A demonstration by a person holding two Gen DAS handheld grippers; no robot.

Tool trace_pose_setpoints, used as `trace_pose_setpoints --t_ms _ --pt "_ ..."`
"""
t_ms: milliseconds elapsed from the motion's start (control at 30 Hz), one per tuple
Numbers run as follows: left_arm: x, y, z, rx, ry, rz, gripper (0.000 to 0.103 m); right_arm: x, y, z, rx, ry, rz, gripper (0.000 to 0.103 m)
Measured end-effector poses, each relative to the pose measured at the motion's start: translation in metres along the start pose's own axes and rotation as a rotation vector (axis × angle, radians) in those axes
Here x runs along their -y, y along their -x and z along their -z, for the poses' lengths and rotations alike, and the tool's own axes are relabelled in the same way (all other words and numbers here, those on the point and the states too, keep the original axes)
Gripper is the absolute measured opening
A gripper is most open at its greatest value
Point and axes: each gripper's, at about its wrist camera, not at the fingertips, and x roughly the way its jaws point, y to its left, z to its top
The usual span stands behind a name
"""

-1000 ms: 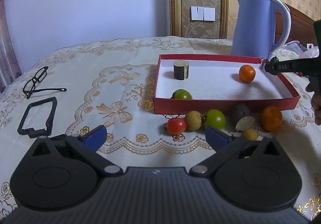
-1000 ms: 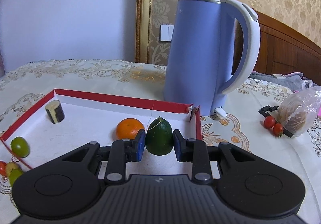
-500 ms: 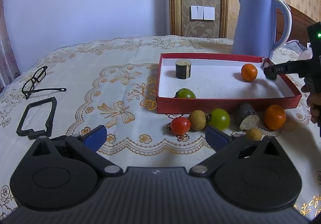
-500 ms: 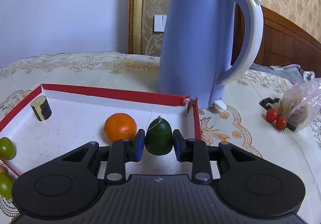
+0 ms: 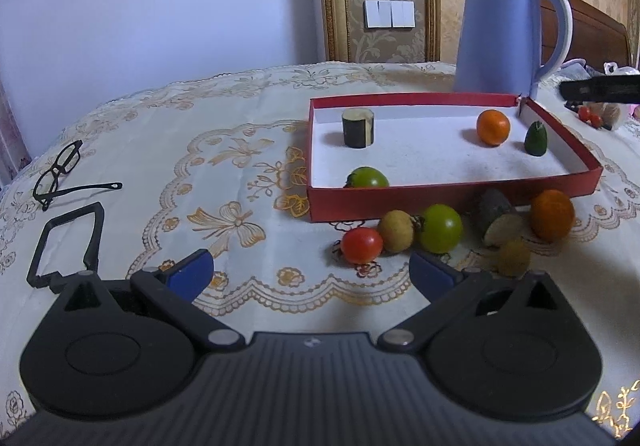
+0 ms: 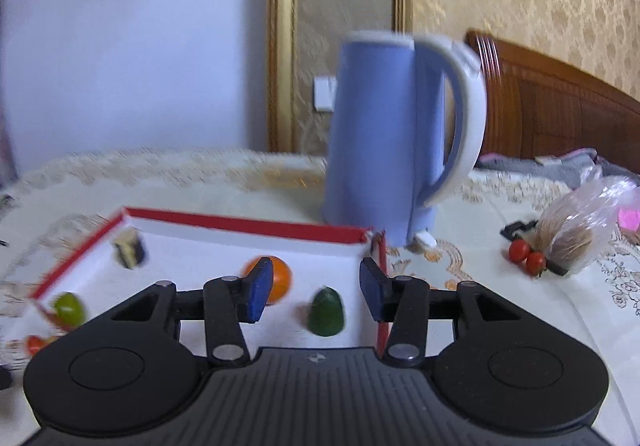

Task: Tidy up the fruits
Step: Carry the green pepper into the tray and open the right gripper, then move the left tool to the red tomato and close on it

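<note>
A red box [image 5: 452, 200] with a white floor holds a dark green fruit [image 5: 536, 139], an orange [image 5: 493, 127], a green tomato [image 5: 368, 178] and a cut dark cylinder piece [image 5: 357, 127]. In front of the box lie a red tomato [image 5: 361, 244], a tan fruit [image 5: 396, 230], a green tomato [image 5: 441, 228], a cut dark piece [image 5: 498, 215], an orange [image 5: 552, 214] and a small yellow-brown fruit [image 5: 513, 257]. My left gripper [image 5: 310, 274] is open and empty, near these. My right gripper [image 6: 316, 292] is open above the dark green fruit [image 6: 327, 312], which stands on the box floor [image 6: 208, 278].
A blue kettle [image 5: 506, 32] stands behind the box. Black glasses [image 5: 60, 174] and a black frame piece [image 5: 64, 242] lie at the left. A plastic bag [image 6: 580, 230] and small red tomatoes [image 6: 527, 256] lie to the right.
My right gripper has opened and let go of the dark green fruit, which now stands in the box by the orange. The gripper has drawn back and up.
</note>
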Motion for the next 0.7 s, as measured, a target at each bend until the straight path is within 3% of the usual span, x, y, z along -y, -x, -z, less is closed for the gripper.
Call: trace_pose_setpoints --t_ms 100,200,600,700 --pt "-0.001 -0.007 -0.001 -0.012 -0.007 -0.005 0.100 -0.004 0.026 0.006 0.042 -0.008 -0.026 0.051" --pt "-0.001 -0.016 -0.003 -0.035 -0.019 -0.010 0.090 -0.006 0.042 0.013 0.067 -0.024 -0.040 0.052" --pt "0.012 -0.036 -0.009 -0.063 -0.053 -0.020 0.082 -0.005 0.063 0.035 0.054 -0.090 -0.090 0.052" --pt "0.013 -0.041 -0.011 -0.074 -0.049 -0.022 0.069 -0.004 0.066 0.036 0.057 -0.096 -0.093 0.052"
